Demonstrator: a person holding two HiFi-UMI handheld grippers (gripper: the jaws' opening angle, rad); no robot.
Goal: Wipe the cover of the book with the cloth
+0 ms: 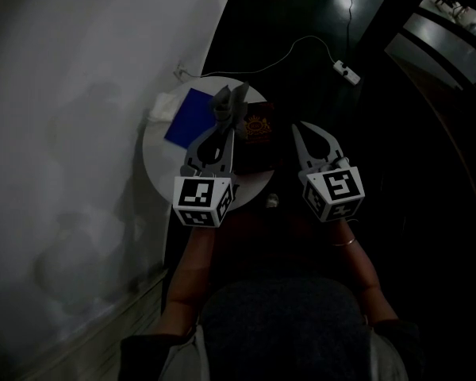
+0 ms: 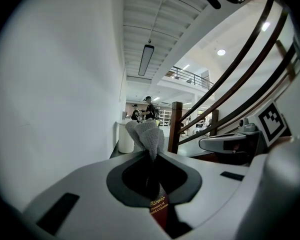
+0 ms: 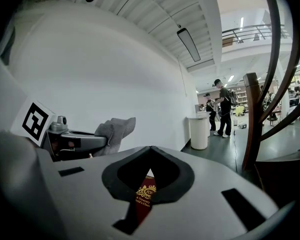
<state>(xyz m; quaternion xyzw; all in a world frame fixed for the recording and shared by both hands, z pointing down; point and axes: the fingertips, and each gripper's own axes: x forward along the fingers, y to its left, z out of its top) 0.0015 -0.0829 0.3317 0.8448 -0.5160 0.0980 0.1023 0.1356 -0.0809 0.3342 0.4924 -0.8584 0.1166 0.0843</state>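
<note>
White wall (image 1: 71, 133) fills your left side, and against it stands the round white desk (image 1: 163, 161). On its far left part lies a crumpled white sheet (image 1: 163, 105), and just right of that a flat blue square (image 1: 189, 116), one corner under the white sheet.

Your left tool (image 1: 229, 117) reaches over the middle of the desk. Its jaws are pressed together on the grey knitted cloth (image 1: 222, 98). In the left gripper view the cloth (image 2: 149, 134) stands up in a bunch past the closed tips of that tool (image 2: 152, 156), and a strip of it hangs down behind them. Whether the cloth touches anything below, I cannot tell.

The book (image 1: 254, 153) lies flat on the right part of the desk, dark red cover up, with a gold emblem near its far end. Your left tool covers its left edge in the head view. Through the gap behind the left jaws you see the book (image 2: 159, 209) with gold lettering.

Your right tool (image 1: 297, 125) hangs just to the right of the book, its jaws closed tip to tip with nothing between them. In the right gripper view the tips (image 3: 150, 149) meet, and the book's emblem (image 3: 145, 196) shows below them.

Farther right, a white cable (image 1: 301, 42) runs over the dark floor to a small white adapter (image 1: 347, 72).
</note>
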